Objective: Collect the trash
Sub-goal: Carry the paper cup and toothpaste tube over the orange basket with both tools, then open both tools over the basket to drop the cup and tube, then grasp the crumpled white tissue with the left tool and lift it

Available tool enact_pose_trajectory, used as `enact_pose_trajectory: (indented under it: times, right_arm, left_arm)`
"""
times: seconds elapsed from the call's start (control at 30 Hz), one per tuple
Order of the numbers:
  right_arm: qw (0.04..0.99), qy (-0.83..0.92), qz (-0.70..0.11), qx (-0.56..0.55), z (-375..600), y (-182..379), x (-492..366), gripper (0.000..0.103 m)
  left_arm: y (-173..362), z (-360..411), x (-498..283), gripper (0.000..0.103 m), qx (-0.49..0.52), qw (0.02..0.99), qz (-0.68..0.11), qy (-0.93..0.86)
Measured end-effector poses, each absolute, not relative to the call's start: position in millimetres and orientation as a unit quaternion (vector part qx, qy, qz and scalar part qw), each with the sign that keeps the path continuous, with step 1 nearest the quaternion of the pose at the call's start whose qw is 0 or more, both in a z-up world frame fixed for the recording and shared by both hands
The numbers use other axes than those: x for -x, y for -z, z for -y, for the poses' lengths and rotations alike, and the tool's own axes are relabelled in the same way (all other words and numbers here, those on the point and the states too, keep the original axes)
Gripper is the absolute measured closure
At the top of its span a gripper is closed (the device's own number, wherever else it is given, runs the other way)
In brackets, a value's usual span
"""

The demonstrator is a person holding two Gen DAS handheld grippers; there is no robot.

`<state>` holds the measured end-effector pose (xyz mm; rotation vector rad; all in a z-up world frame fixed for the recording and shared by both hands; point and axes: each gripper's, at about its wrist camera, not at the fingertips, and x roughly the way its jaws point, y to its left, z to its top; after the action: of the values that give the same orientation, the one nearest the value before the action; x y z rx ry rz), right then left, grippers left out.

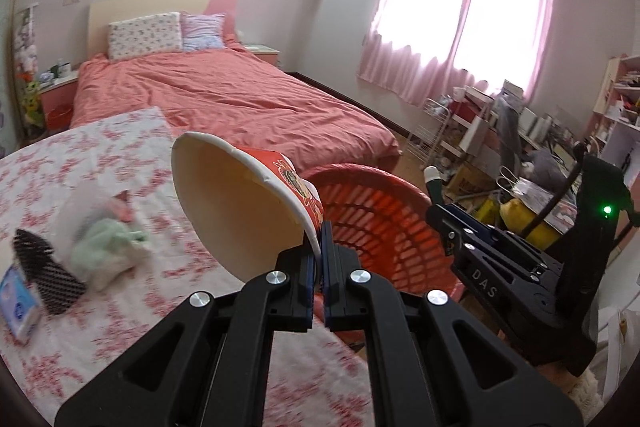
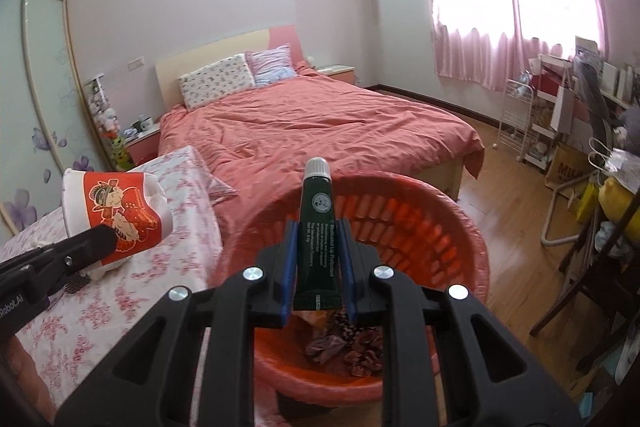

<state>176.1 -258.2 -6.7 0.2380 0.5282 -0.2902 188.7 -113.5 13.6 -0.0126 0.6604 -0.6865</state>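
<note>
My left gripper (image 1: 322,255) is shut on the rim of a red and white paper cup (image 1: 240,203), which tilts with its empty inside toward the camera. The right wrist view shows that cup (image 2: 116,211) over the floral table edge, with the left gripper (image 2: 106,237) on it. My right gripper (image 2: 318,239) is shut on a dark green tube (image 2: 318,223) with a grey cap, held upright over the red plastic basket (image 2: 460,227). In the left wrist view the right gripper (image 1: 440,215) and tube (image 1: 435,183) hang just right of the basket (image 1: 372,211).
Brown scraps (image 2: 348,343) lie in the basket. On the floral tablecloth (image 1: 100,155) sit a pale green cloth (image 1: 108,247), a black patterned item (image 1: 48,271) and a tissue pack (image 1: 18,299). A bed (image 2: 320,123) stands behind; a cluttered desk and chair (image 2: 592,187) fill the right.
</note>
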Motion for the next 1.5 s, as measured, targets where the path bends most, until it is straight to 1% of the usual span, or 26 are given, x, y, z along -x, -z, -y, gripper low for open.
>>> enact_pose_trajectory:
  times: [0.57, 0.63, 0.67, 0.7, 0.73, 0.77, 0.8, 0.87, 0.97, 1.17, 1.37, 1.43, 1.5]
  right_arm:
    - [0.938, 0.166, -0.267, -0.148, 308, 29, -184, 0.083]
    - [0.937, 0.167, -0.268, -0.150, 310, 30, -185, 0.081]
    - [0.937, 0.169, -0.267, -0.152, 313, 30, -185, 0.080]
    - [0.936, 0.171, -0.266, -0.153, 315, 31, -185, 0.072]
    - [0.936, 0.173, -0.265, -0.154, 317, 32, -184, 0.067]
    - [0.936, 0.175, -0.264, -0.155, 317, 33, -183, 0.066]
    - [0.935, 0.177, -0.264, -0.156, 319, 34, -181, 0.065]
    - [0.934, 0.180, -0.266, -0.158, 319, 34, -180, 0.062]
    - [0.932, 0.184, -0.270, -0.159, 319, 35, -178, 0.061]
    - [0.933, 0.176, -0.272, -0.153, 310, 33, -177, 0.061]
    - [0.939, 0.159, -0.272, -0.137, 287, 24, -179, 0.060]
    - [0.941, 0.151, -0.273, -0.132, 278, 22, -181, 0.059]
    - [0.943, 0.140, -0.275, -0.127, 267, 19, -182, 0.059]
  left_arm:
    - [3, 168, -197, 0.100, -0.014, 0.859, -0.352, 0.371]
    - [7, 171, -200, 0.100, -0.015, 0.857, -0.360, 0.370]
    - [10, 171, -201, 0.099, -0.015, 0.856, -0.364, 0.368]
    - [12, 172, -203, 0.094, -0.015, 0.854, -0.370, 0.366]
    - [14, 172, -203, 0.090, -0.016, 0.853, -0.374, 0.364]
    - [16, 172, -204, 0.083, -0.016, 0.852, -0.378, 0.362]
    - [17, 170, -204, 0.080, -0.015, 0.853, -0.381, 0.358]
    - [19, 166, -205, 0.079, -0.015, 0.854, -0.385, 0.350]
    - [19, 159, -206, 0.074, -0.010, 0.854, -0.391, 0.344]
    - [14, 144, -203, 0.073, -0.012, 0.863, -0.385, 0.326]
    - [5, 112, -193, 0.073, -0.031, 0.887, -0.364, 0.283]
    - [4, 96, -194, 0.068, -0.029, 0.893, -0.362, 0.267]
    - [3, 81, -194, 0.067, -0.029, 0.899, -0.361, 0.247]
